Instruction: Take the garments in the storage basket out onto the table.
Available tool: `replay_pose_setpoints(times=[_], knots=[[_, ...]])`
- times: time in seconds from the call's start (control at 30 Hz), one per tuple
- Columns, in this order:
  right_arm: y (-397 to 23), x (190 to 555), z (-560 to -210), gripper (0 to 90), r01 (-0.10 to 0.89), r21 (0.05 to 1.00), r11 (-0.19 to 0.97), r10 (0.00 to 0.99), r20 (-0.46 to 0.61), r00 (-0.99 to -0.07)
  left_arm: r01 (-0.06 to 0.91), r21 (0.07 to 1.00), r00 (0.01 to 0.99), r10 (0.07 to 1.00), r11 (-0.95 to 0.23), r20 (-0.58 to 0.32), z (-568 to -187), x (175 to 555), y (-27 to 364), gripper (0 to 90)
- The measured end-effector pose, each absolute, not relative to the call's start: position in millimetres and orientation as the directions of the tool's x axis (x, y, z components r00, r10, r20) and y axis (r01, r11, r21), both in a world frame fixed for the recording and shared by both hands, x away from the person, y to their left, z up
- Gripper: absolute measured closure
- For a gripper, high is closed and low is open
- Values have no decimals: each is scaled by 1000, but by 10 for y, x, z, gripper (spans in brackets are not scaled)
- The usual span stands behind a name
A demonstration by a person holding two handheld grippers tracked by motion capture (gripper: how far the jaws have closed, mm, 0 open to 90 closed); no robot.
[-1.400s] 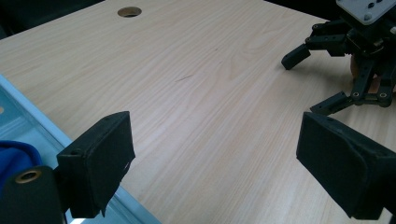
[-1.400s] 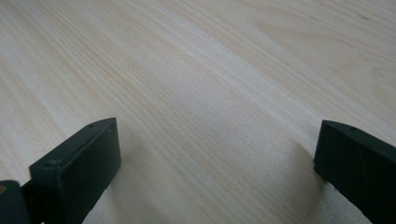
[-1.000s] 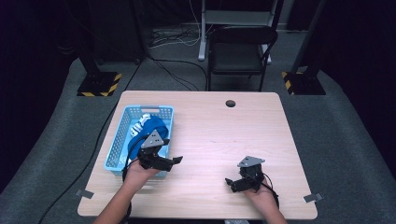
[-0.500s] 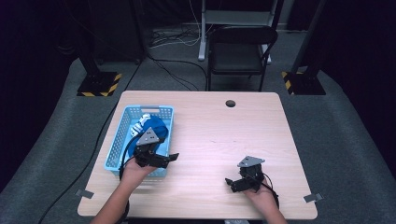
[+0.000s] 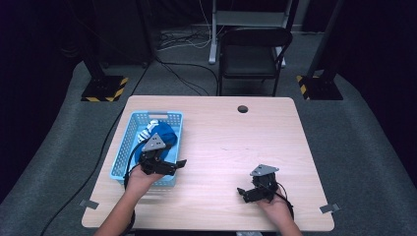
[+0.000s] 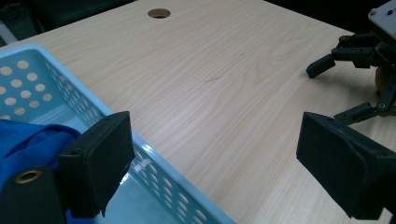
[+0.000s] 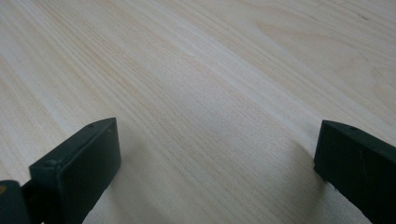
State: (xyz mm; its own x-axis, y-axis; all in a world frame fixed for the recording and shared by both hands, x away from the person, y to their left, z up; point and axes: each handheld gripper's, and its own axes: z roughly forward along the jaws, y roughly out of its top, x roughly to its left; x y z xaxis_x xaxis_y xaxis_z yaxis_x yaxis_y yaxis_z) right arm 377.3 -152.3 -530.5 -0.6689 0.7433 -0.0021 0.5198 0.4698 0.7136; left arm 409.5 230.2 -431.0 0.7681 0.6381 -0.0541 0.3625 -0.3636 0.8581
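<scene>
A light blue perforated basket (image 5: 125, 157) sits on the left of the wooden table (image 5: 221, 142). It holds a blue cloth (image 5: 164, 132) and a white striped item (image 5: 146, 132). My left gripper (image 5: 174, 166) hovers open over the basket's near right corner. In the left gripper view its jaws (image 6: 224, 172) stand wide apart, straddling the basket wall (image 6: 159, 182), with the blue cloth (image 6: 28, 140) at the left. My right gripper (image 5: 243, 194) rests open near the table's front right. In the right gripper view its jaws (image 7: 219, 168) gape over bare wood.
A cable hole (image 5: 242, 108) sits near the table's far edge. Behind the table stands a black chair (image 5: 253, 54). In the left gripper view the right gripper (image 6: 359, 51) lies across the table at the upper right.
My left gripper has shifted slightly left over the basket's corner. The right gripper has stayed put.
</scene>
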Motion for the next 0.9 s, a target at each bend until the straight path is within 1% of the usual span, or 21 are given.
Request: replay_pose_setpoints(times=[0.27, 0.53, 0.9], knots=[[-1523, 3773, -5305, 0, 519, 714, 470, 743, -2, -669, 376, 855, 754, 654, -358, -58, -4316, 4135, 2341, 106], [-1523, 3773, -5305, 0, 519, 714, 470, 743, -3, -669, 405, 851, 729, 680, -334, -81, -4353, 4203, 2434, 107], [-1523, 3773, -5305, 0, 520, 714, 470, 743, -2, -669, 420, 853, 713, 695, -311, -97, -4307, 4265, 2533, 106]])
